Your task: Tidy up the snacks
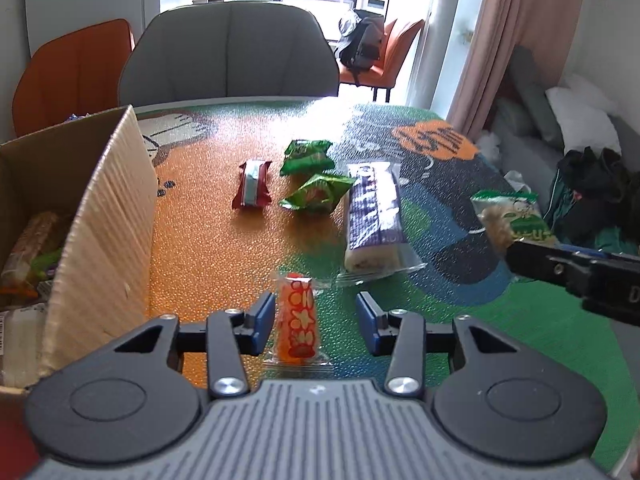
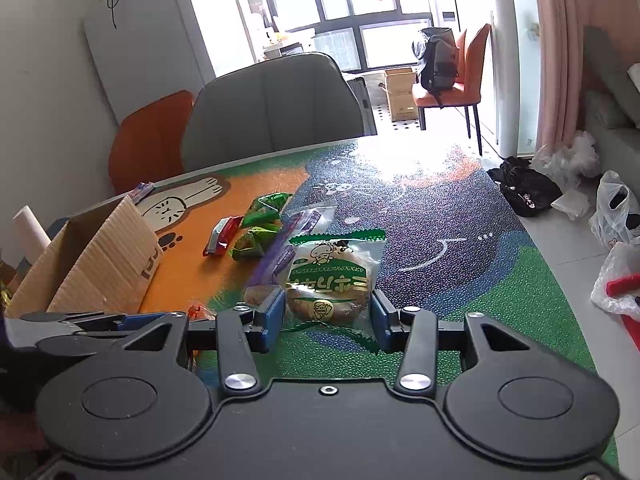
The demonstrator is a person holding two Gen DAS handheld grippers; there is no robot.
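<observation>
I straddle the orange snack [image 1: 301,320] with my left gripper [image 1: 316,322] – jaws apart, unclamped, its long axis pointing ahead – while my right gripper [image 2: 329,314] brackets the bun packet [image 2: 330,276].

Grey chair [image 1: 230,52], orange chairs [image 2: 452,80], black backpack [image 2: 436,60], pink curtain [image 2: 560,52]

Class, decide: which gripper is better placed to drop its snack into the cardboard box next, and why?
Left. The left gripper straddles the orange patterned snack stick right beside the brown cardboard box. The right gripper, around the green-labelled bread packet, sits farther away.
</observation>
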